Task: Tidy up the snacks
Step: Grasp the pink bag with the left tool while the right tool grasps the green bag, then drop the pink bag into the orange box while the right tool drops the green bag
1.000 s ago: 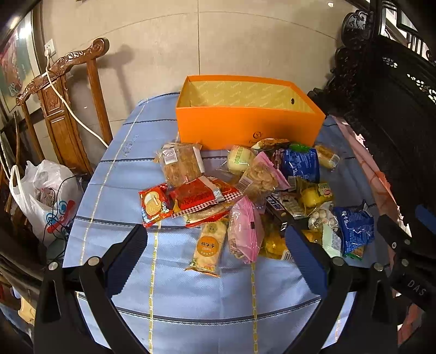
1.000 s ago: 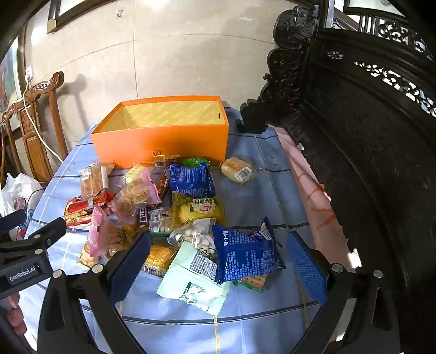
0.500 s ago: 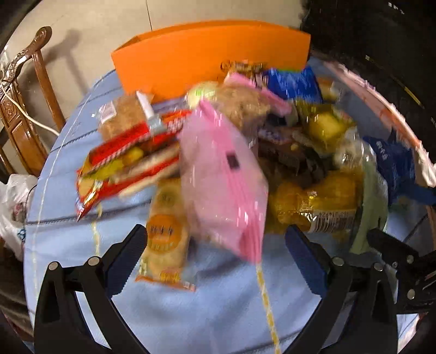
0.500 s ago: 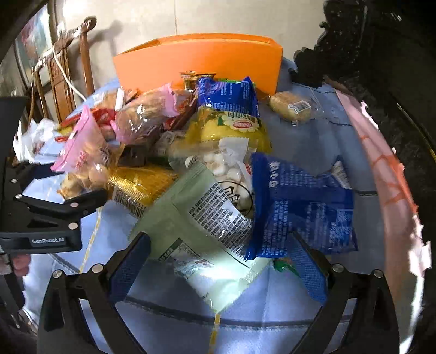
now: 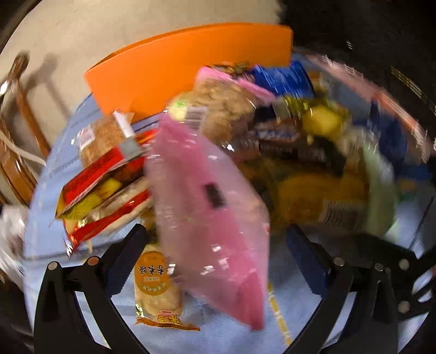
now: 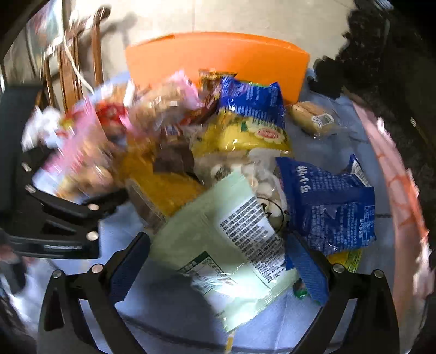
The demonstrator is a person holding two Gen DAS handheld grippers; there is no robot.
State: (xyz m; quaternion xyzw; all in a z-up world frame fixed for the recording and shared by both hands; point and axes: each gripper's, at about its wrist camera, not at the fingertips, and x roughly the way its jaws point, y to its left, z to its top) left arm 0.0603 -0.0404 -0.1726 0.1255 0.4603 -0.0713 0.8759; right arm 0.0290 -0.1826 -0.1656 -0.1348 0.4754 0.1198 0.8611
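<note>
On the pale blue striped tablecloth [image 5: 43, 217], a heap of wrapped snacks is spread in front of an open-topped orange cardboard box [image 5: 190, 62], which stands at the far edge. The left gripper [image 5: 215, 250] is held with its blue-padded fingers spread wide and empty, and a translucent pink plastic snack bag [image 5: 207, 217] lies between them, with a small orange-labelled rice cracker packet [image 5: 155, 288] just beside it. The right gripper [image 6: 218, 261] is likewise spread and holds nothing; a flat pale green foil packet with printed black text [image 6: 231, 242] lies between its fingers, with a crumpled blue foil snack bag [image 6: 329, 207] touching the right-hand finger.

Both views are blurred, so contact with the bags cannot be confirmed. The step in hand is judged to be the first pair of pick-ups. It is best done if each bag is taken across its narrow width near a sealed edge, so that the slippery film is pinched and the contents are not crushed. The neighbouring packets overlap, and a low, centred approach is advised so that only one is lifted. The box is near enough for a short carry.

Beyond the table, a carved wooden chair [image 6: 79, 70] is seen against a beige tiled wall [image 6: 218, 13], and dark carved furniture [image 6: 395, 81] is seen on the right.
</note>
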